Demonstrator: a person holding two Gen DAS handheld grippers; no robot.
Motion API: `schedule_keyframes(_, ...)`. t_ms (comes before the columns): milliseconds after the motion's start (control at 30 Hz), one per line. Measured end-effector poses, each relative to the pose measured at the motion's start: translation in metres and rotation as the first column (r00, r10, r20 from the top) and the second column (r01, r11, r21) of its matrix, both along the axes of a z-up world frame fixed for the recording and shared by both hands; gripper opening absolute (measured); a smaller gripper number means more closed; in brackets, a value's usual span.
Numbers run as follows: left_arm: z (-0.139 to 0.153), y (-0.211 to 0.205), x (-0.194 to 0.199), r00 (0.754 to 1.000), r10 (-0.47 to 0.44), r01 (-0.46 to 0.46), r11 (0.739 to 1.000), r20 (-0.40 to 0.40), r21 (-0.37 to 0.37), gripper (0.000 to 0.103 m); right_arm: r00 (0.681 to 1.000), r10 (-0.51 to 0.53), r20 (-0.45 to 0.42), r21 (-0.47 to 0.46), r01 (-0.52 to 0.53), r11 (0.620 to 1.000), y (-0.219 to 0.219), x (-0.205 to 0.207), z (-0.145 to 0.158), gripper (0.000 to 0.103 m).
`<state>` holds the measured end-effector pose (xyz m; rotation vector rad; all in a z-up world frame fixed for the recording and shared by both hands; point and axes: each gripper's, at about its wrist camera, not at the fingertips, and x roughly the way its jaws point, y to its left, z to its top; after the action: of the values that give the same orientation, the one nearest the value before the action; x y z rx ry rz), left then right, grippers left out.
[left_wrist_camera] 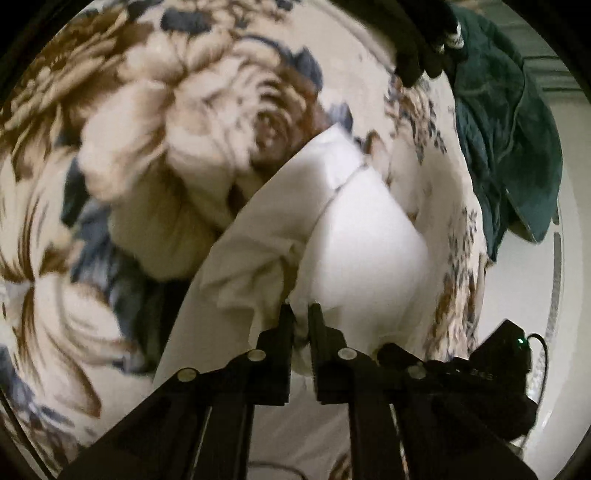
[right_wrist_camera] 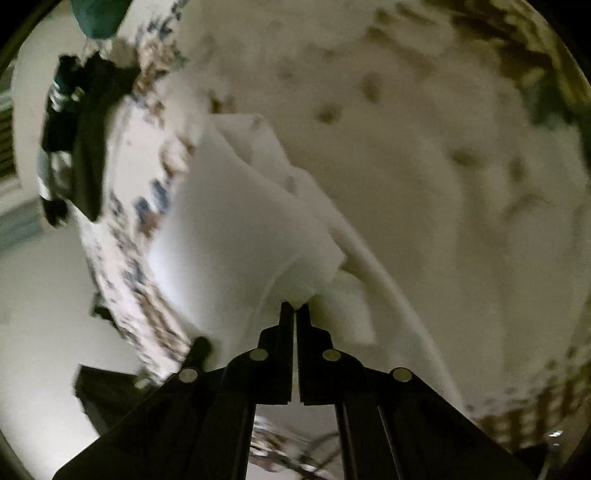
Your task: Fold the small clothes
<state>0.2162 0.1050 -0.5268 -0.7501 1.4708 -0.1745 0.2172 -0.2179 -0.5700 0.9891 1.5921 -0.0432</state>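
A white garment [left_wrist_camera: 354,236] hangs between both grippers above a floral bedspread [left_wrist_camera: 155,122]. My left gripper [left_wrist_camera: 301,308] is shut on a bunched edge of the white garment. In the right wrist view the same white garment [right_wrist_camera: 236,229] folds and drapes in front of me, and my right gripper [right_wrist_camera: 295,306] is shut on its edge. The other gripper's black body [left_wrist_camera: 495,376] shows at the lower right of the left wrist view. Both views are blurred by motion.
A dark green garment [left_wrist_camera: 506,122] lies at the bed's far right edge, also in the right wrist view [right_wrist_camera: 99,16]. A black garment with white stripes [right_wrist_camera: 74,125] lies near it. The floral bedspread [right_wrist_camera: 424,166] fills the background. Pale floor [right_wrist_camera: 37,314] lies beyond the bed edge.
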Motion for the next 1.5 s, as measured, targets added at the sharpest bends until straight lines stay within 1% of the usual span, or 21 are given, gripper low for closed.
schedule_keyframes(100, 0.022, 0.012, 0.007, 0.998, -0.032, 0.03, 0.999, 0.047, 0.039, 0.021, 1.0, 0.026, -0.002, 0.025, -0.026, 0.999, -0.007, 0.0, 0.006, 0.005)
schedule_keyframes(167, 0.034, 0.021, 0.019, 0.995, -0.021, 0.015, 0.998, 0.093, 0.058, 0.021, 0.999, 0.04, 0.019, 0.011, -0.04, 0.999, -0.016, 0.005, 0.016, 0.021)
schedule_keyframes(200, 0.036, 0.027, 0.029, 0.994, -0.008, 0.002, 0.998, 0.111, 0.06, 0.023, 0.998, 0.032, 0.046, 0.006, -0.032, 0.999, -0.021, 0.009, 0.023, 0.041)
schedule_keyframes(233, 0.035, 0.032, 0.039, 0.993, 0.002, -0.009, 0.998, 0.121, 0.063, 0.023, 0.997, 0.012, 0.078, -0.003, -0.012, 1.0, -0.028, 0.014, 0.03, 0.049)
schedule_keyframes(333, 0.018, 0.036, 0.077, 0.991, -0.01, -0.003, 0.995, 0.136, 0.097, 0.023, 0.991, -0.048, 0.127, 0.01, 0.047, 0.999, -0.045, 0.031, 0.034, 0.049)
schedule_keyframes(500, -0.024, 0.012, 0.115, 0.988, -0.123, 0.114, 0.989, 0.093, 0.093, 0.02, 0.986, -0.085, 0.144, 0.072, 0.075, 0.995, -0.054, 0.079, 0.013, 0.049)
schedule_keyframes(533, -0.023, 0.006, 0.116, 0.983, -0.144, 0.13, 0.984, 0.115, 0.122, 0.009, 0.989, -0.074, 0.129, 0.091, 0.063, 0.994, -0.051, 0.088, 0.004, 0.048)
schedule_keyframes(567, -0.022, 0.004, 0.116, 0.978, -0.166, 0.147, 0.978, 0.123, 0.151, 0.009, 0.99, -0.064, 0.125, 0.097, 0.052, 0.994, -0.048, 0.092, -0.001, 0.043)
schedule_keyframes(600, -0.023, 0.004, 0.116, 0.978, -0.168, 0.149, 0.977, 0.123, 0.156, 0.009, 0.99, -0.052, 0.133, 0.062, 0.044, 0.997, -0.046, 0.095, -0.003, 0.019)
schedule_keyframes(633, -0.025, 0.007, 0.117, 0.98, -0.158, 0.14, 0.979, 0.118, 0.149, 0.009, 0.991, -0.026, 0.129, 0.008, 0.025, 1.0, -0.042, 0.097, -0.006, 0.012)
schedule_keyframes(767, -0.02, 0.012, 0.115, 0.986, -0.149, 0.139, 0.983, 0.081, 0.12, 0.013, 0.992, -0.009, 0.122, -0.001, 0.009, 1.0, -0.052, 0.098, -0.009, 0.013)
schedule_keyframes(833, -0.001, 0.012, 0.109, 0.978, -0.164, 0.148, 0.982, 0.128, 0.12, 0.01, 0.991, 0.002, 0.133, 0.018, -0.005, 1.0, -0.057, 0.095, -0.001, 0.018)
schedule_keyframes(900, 0.028, 0.013, 0.098, 0.961, -0.188, 0.163, 0.977, 0.202, 0.135, 0.01, 0.989, 0.031, 0.145, 0.014, -0.033, 0.999, -0.059, 0.086, 0.014, 0.054)
schedule_keyframes(933, 0.039, 0.012, 0.092, 0.955, -0.196, 0.166, 0.975, 0.221, 0.147, 0.016, 0.987, 0.036, 0.155, 0.022, -0.04, 0.999, -0.06, 0.079, 0.022, 0.064)
schedule_keyframes(967, 0.052, 0.012, 0.084, 0.949, -0.204, 0.167, 0.972, 0.239, 0.166, 0.026, 0.984, 0.05, 0.17, 0.029, -0.056, 0.998, -0.06, 0.068, 0.035, 0.064)
schedule_keyframes(1033, 0.075, 0.01, 0.066, 0.939, -0.229, 0.18, 0.963, 0.257, 0.201, 0.097, 0.98, 0.087, 0.178, 0.029, -0.094, 0.995, -0.061, 0.046, 0.053, 0.065)
schedule_keyframes(1067, 0.086, 0.01, 0.053, 0.934, -0.236, 0.181, 0.96, 0.269, 0.212, 0.102, 0.978, 0.11, 0.175, 0.025, -0.116, 0.993, -0.059, 0.034, 0.062, 0.065)
schedule_keyframes(1167, 0.108, 0.015, 0.009, 0.931, -0.238, 0.176, 0.957, 0.276, 0.232, 0.102, 0.976, 0.162, 0.148, 0.041, -0.169, 0.985, -0.054, -0.01, 0.08, 0.066)
schedule_keyframes(1267, 0.109, 0.028, -0.049, 0.958, -0.189, 0.146, 0.969, 0.217, 0.199, 0.102, 0.974, 0.205, 0.094, 0.065, -0.211, 0.975, -0.049, -0.062, 0.086, 0.066)
schedule_keyframes(1400, 0.08, 0.039, -0.122, 0.99, -0.121, 0.106, 0.975, 0.071, 0.195, 0.102, 0.967, 0.252, 0.041, 0.087, -0.255, 0.963, -0.046, -0.122, 0.074, 0.066)
schedule_keyframes(1500, 0.041, 0.036, -0.17, 0.995, -0.083, 0.092, 0.972, -0.05, 0.215, 0.102, 0.963, 0.269, -0.015, 0.083, -0.266, 0.96, -0.041, -0.165, 0.048, 0.066)
